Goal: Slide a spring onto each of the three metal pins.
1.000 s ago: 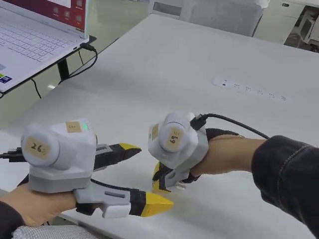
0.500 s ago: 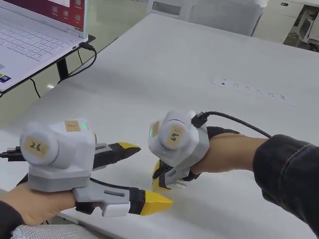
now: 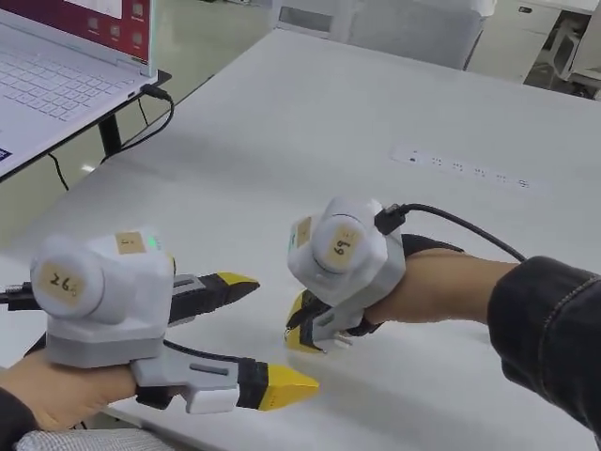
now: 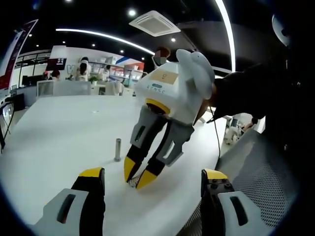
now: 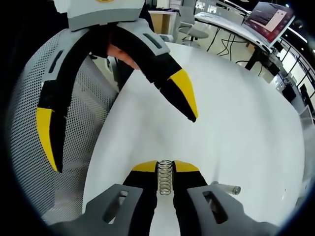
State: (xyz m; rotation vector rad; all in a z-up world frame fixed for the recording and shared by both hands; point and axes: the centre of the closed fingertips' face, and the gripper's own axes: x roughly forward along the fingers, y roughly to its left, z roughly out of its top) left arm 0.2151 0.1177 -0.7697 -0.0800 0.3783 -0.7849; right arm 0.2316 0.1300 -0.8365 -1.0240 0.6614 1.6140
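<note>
Right gripper view: the right hand-held gripper [image 5: 166, 167] clamps a spring [image 5: 165, 179]. The left hand-held gripper [image 4: 153, 172] gapes wide, facing an upright metal pin [image 4: 117, 149].

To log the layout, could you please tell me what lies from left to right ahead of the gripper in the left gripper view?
Upright metal pin → right gripper, tips pointing down and shut on a spring → grey mesh chair.

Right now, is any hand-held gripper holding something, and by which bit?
The right hand-held gripper holds a small spring, pinched across its coils between the yellow tips. The left hand-held gripper is open and holds nothing.
</note>
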